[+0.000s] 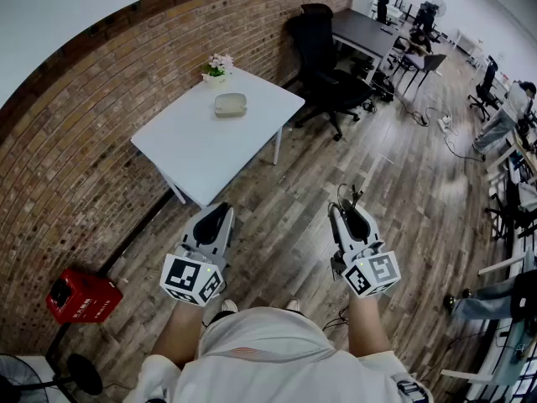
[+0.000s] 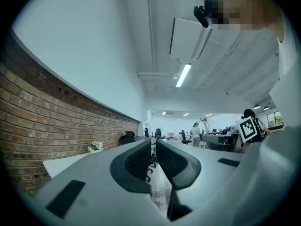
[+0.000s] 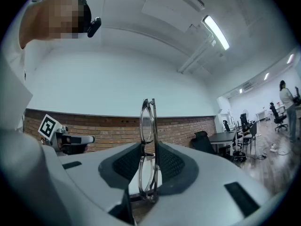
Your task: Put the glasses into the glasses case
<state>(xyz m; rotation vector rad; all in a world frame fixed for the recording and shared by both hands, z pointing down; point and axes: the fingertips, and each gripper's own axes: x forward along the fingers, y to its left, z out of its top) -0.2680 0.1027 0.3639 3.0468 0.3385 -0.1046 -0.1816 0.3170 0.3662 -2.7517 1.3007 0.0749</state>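
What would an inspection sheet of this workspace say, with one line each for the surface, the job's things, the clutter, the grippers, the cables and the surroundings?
Surface: white table beside the brick wall, ahead of the person, out of reach for now.
Job's things: glasses case on the table, looks shut; glasses folded, standing on edge in the right gripper.
Clutter: small flower pot at the table's far corner.
Grippers: left gripper jaws together, nothing between them; right gripper jaws closed on the glasses.
Cables: loose cables on the floor near the far desks.
Surroundings: wood floor, black office chair, red box by the wall, people seated at distant desks.
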